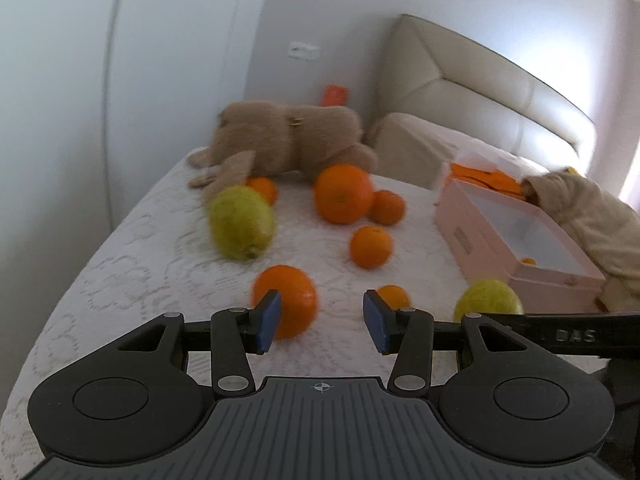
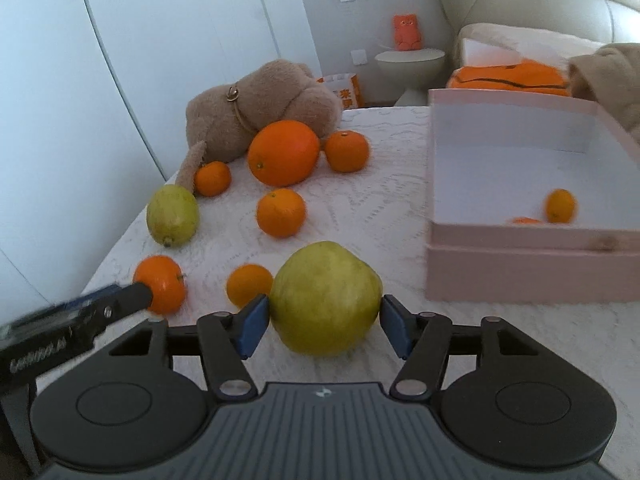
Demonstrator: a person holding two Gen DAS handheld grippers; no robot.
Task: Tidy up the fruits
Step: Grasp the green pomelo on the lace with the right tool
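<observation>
**Ana:** Green-yellow and waxy, the big guava (image 2: 326,298) sat low in the middle of the right wrist view, on the white quilted bedspread (image 2: 384,168) between the right gripper (image 2: 324,326) pads. Were they clamped?

**Ben:** No; the fingers stood apart with the fruit between them, one pad close against its left flank, a sliver of gap on the right. I judged it heavy, firm and rounded, so the widest girth was the place to grip; higher up it would likely squirt out.

**Ana:** And the pink box (image 2: 520,276) at right?

**Ben:** Close by, open, with a small tangerine (image 2: 561,206) already inside.

**Ana:** The left gripper (image 1: 322,320)?

**Ben:** Fingers apart and holding nothing. A mandarin (image 1: 290,300) lay behind its left pad, lower centre of that view. That one looked light, with soft peel that dents; a gentle squeeze across the middle would suit.
</observation>
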